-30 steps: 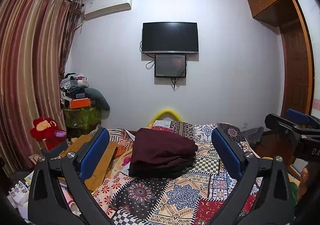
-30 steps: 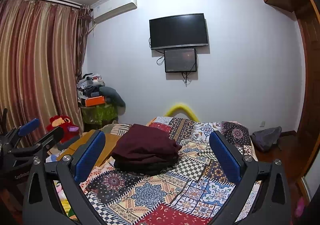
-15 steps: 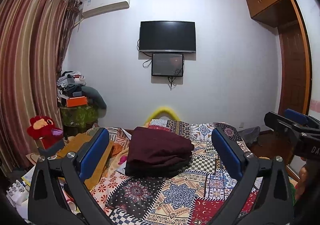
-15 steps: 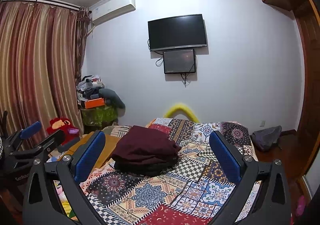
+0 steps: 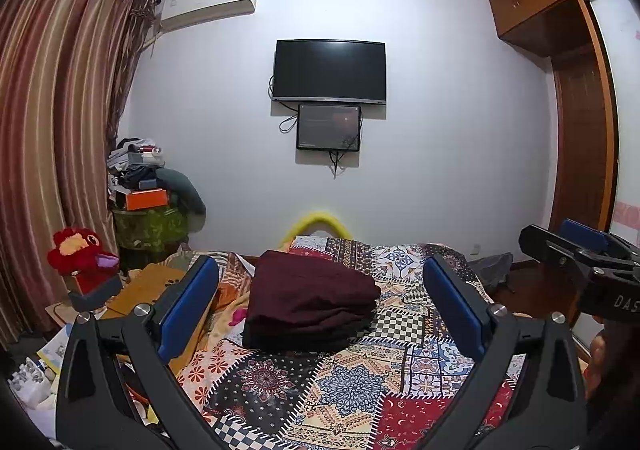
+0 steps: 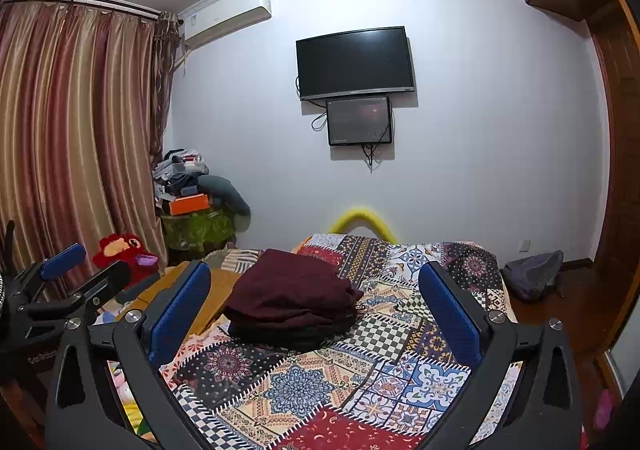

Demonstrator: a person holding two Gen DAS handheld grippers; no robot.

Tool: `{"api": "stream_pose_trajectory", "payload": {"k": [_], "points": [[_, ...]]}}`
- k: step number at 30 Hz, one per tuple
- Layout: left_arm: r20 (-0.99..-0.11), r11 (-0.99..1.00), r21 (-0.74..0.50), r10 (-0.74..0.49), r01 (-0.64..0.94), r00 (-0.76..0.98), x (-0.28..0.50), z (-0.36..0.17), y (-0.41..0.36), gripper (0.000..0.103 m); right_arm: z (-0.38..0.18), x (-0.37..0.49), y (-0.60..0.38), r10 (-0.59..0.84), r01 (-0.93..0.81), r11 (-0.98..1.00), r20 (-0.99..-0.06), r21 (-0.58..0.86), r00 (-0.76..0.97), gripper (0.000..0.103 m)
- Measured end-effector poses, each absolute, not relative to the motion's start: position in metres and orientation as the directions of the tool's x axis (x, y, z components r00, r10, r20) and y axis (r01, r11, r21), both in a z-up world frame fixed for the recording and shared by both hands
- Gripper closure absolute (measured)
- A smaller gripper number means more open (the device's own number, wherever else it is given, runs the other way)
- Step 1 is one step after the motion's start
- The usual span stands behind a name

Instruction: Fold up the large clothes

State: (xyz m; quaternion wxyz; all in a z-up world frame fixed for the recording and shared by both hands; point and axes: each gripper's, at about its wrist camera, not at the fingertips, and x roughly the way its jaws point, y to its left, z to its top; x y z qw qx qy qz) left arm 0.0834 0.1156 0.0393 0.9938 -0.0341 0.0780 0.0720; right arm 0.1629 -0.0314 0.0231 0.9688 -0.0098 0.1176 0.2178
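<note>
A dark maroon garment (image 5: 310, 300) lies folded in a thick stack on the patchwork bedspread (image 5: 344, 390), seen too in the right wrist view as the maroon stack (image 6: 292, 300). My left gripper (image 5: 320, 302) hangs open above the bed's near part, well short of the stack, nothing between its blue pads. My right gripper (image 6: 316, 306) is open as well, held back from the stack and empty. The right gripper also shows at the edge of the left wrist view (image 5: 576, 246), and the left gripper at the left edge of the right wrist view (image 6: 76, 266).
A red plush toy (image 5: 80, 254) and a cluttered stand with an orange box (image 5: 146, 200) sit left of the bed by the curtain. An orange-brown board (image 5: 148, 286) lies on the bed's left side. A grey bag (image 6: 532, 274) rests on the floor at right. A television (image 5: 330, 70) hangs on the far wall.
Both grippers have drifted slightly, so the stack and the wall shift a little in view. The garment has not moved and both grippers stay open.
</note>
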Motion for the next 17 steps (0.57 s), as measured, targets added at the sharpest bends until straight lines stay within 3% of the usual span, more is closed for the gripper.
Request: {"api": "stream_pose_trajectory", "payload": {"k": [17], "points": [[-0.187, 0.986, -0.072, 0.137, -0.152, 0.973, 0.0856, 0.0304, 0.1240, 0.000, 0.0173, 0.1664, -0.0271, 0.421, -0.427, 0.904, -0.255, 0.033, 0.871, 0.000]]}}
